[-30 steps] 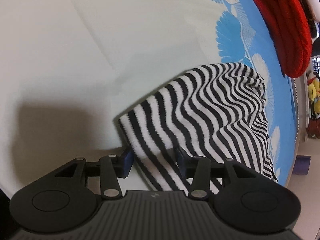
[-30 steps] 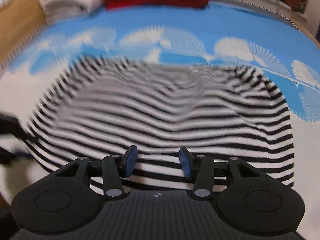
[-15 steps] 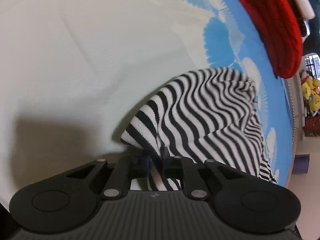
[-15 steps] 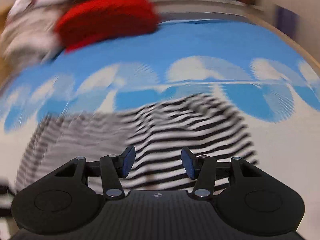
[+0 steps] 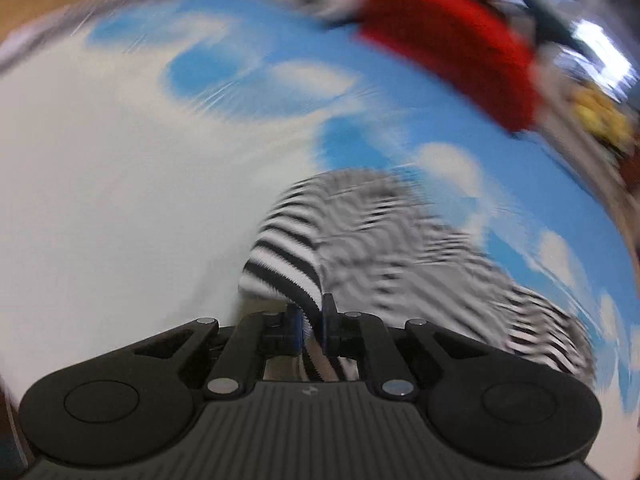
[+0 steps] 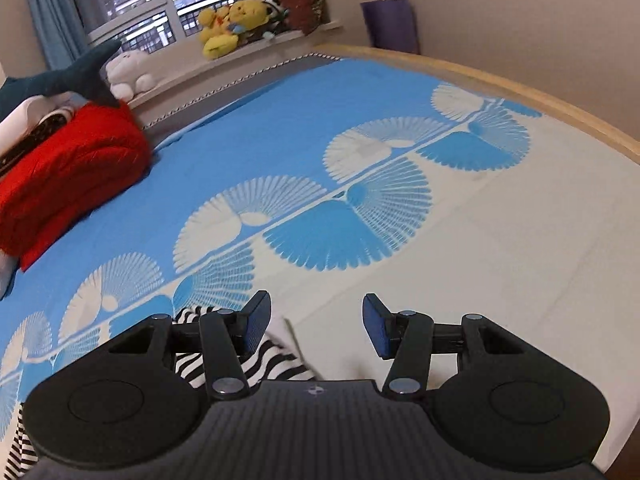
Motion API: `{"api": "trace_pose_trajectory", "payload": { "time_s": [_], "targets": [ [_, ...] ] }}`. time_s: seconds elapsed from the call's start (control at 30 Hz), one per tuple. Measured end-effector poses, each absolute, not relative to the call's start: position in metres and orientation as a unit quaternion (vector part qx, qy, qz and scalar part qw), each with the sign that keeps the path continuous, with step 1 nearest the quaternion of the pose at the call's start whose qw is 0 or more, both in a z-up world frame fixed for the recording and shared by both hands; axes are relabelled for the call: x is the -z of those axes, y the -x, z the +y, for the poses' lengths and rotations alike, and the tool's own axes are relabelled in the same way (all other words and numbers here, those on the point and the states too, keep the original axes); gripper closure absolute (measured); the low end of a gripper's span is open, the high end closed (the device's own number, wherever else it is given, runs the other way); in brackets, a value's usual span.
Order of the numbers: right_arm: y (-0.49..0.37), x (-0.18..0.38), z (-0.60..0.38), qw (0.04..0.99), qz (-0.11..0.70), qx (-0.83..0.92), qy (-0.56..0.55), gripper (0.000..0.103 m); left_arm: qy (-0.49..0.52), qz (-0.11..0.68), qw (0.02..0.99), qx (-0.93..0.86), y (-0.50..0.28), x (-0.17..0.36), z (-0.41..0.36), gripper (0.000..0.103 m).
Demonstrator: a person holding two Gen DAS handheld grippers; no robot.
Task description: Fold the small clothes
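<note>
Since the earlier frame the left gripper (image 5: 309, 326) had closed on an edge of the striped garment (image 5: 384, 248) and lifted it off the bed (image 6: 500, 240) (presumably to start a fold). The right gripper (image 6: 316, 330) stood half open and empty, with one corner of the garment below its left finger.

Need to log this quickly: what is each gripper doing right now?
Left gripper: shut on the striped garment.
Right gripper: open, holding nothing.
</note>
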State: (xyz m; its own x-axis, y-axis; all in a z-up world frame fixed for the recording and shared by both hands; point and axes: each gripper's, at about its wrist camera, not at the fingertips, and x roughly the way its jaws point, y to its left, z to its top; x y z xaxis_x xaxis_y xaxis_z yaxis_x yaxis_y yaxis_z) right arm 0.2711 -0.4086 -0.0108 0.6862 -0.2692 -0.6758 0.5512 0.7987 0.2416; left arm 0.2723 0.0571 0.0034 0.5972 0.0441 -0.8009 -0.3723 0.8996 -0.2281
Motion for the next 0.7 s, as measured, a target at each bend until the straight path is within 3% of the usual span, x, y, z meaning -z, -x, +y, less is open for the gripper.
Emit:
{"api": "trace_pose_trajectory", "payload": {
  "time_s": [0.27,0.43,0.57,0.7],
  "targets": [
    [-0.255,0.003,-0.435,0.894,0.304,0.25,-0.216,0.05,0.114,0.353,0.92,0.124,-0.263,-0.049,-0.095,0.095],
    [-0.245,0.003,-0.454,0.894,0.298,0.253,-0.218,0.05,0.091,0.341,0.892,0.282,-0.247,-0.033,-0.185,0.095],
    [-0.24,0.002,-0.468,0.9,0.291,0.25,-0.208,0.05,0.062,0.403,0.844,0.349,-0.25,0.007,-0.246,0.093],
    [-0.242,0.004,-0.478,0.906,0.296,0.215,-0.215,0.05,0.051,0.494,0.794,0.35,-0.267,0.043,-0.272,0.085]
  ]
}}
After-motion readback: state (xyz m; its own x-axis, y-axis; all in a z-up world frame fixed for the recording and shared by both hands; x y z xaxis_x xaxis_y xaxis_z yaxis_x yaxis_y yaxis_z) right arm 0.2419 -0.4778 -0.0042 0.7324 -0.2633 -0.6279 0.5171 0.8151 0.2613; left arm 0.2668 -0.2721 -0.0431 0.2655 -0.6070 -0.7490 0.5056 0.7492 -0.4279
